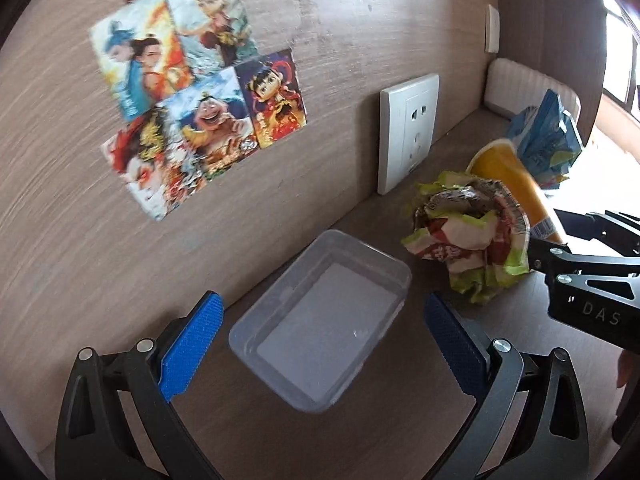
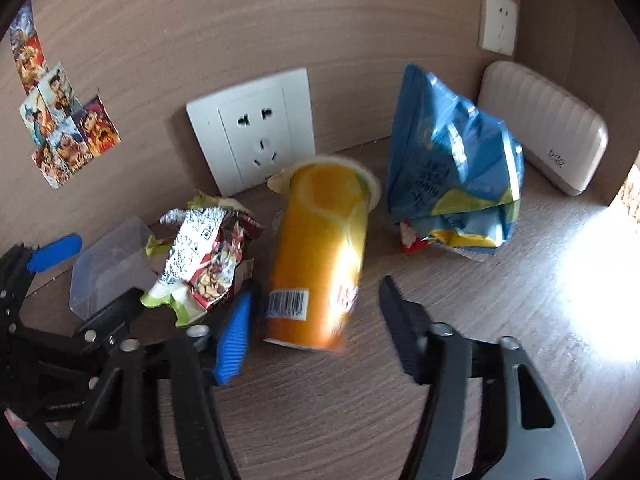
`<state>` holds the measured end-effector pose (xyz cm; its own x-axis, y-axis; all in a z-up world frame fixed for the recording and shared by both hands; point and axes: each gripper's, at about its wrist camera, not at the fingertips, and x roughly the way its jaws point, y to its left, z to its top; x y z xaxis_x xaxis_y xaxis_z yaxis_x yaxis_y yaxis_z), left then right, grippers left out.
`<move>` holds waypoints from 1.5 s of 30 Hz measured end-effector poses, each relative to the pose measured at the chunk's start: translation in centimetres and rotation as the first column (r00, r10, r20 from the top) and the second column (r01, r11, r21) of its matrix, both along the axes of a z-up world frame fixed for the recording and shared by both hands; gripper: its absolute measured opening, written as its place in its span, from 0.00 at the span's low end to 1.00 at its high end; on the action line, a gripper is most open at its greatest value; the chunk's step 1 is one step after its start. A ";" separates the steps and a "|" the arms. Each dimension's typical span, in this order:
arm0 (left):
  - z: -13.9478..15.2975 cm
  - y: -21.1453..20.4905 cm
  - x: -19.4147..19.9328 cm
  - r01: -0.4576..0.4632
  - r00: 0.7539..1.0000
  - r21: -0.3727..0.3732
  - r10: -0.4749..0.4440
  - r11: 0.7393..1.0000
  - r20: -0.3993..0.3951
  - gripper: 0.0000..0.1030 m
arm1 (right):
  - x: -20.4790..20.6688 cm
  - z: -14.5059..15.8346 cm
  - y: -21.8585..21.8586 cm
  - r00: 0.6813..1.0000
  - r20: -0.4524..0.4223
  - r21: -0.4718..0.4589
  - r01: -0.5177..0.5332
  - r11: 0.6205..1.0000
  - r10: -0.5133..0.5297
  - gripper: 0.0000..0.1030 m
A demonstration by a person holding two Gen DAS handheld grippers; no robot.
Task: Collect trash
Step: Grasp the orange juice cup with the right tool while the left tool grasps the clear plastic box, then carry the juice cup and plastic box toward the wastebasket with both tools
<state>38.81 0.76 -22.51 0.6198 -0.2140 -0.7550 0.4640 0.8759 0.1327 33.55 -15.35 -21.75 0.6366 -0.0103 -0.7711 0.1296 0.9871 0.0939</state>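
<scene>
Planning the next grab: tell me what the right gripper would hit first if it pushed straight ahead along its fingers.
Most likely the orange cup, lying on its side on the desk between the right gripper's fingers. The pads don't look pressed on it yet, though depth is unclear.

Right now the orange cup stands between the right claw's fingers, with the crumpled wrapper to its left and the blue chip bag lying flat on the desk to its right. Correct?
Not quite. In the right wrist view the blue chip bag stands upright, not flat. The orange cup does sit between the right claw's fingers, crumpled wrapper to its left.
</scene>
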 end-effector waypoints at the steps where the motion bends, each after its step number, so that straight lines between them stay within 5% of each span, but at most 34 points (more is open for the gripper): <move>1: -0.2 -0.2 0.2 0.008 1.000 -0.002 -0.008 1.000 -0.014 0.89 | 0.1 -0.1 -0.1 1.000 -0.004 0.009 0.000 1.000 0.000 0.40; 3: -0.4 -0.4 0.4 0.002 1.000 0.005 -0.002 1.000 -0.024 0.69 | 0.2 0.0 -0.4 1.000 0.009 0.018 -0.003 1.000 0.003 0.40; 5: -0.3 -0.4 0.4 -0.003 1.000 -0.002 0.003 1.000 -0.020 0.63 | 0.5 0.1 -0.7 1.000 0.021 0.015 -0.003 1.000 0.002 0.40; 22: 6.0 2.7 -6.4 -0.091 0.992 -0.140 0.101 0.986 0.069 0.59 | -7.0 7.1 1.2 0.980 0.189 -0.030 -0.052 0.998 0.057 0.40; 28: 7.2 3.5 -8.6 -0.092 0.992 -0.132 0.103 0.987 0.077 0.59 | -8.9 8.9 1.8 0.975 0.214 -0.032 -0.049 0.998 0.055 0.40; 37: 11.4 2.5 -15.9 0.016 0.989 -0.146 0.006 0.989 0.149 0.59 | -15.4 12.0 1.5 0.960 0.278 -0.060 -0.002 0.998 0.019 0.40; 45: 12.4 -3.7 -23.1 0.232 0.966 -0.164 -0.206 0.959 0.159 0.59 | -24.6 13.0 -1.8 0.951 0.283 -0.088 0.159 0.983 -0.129 0.40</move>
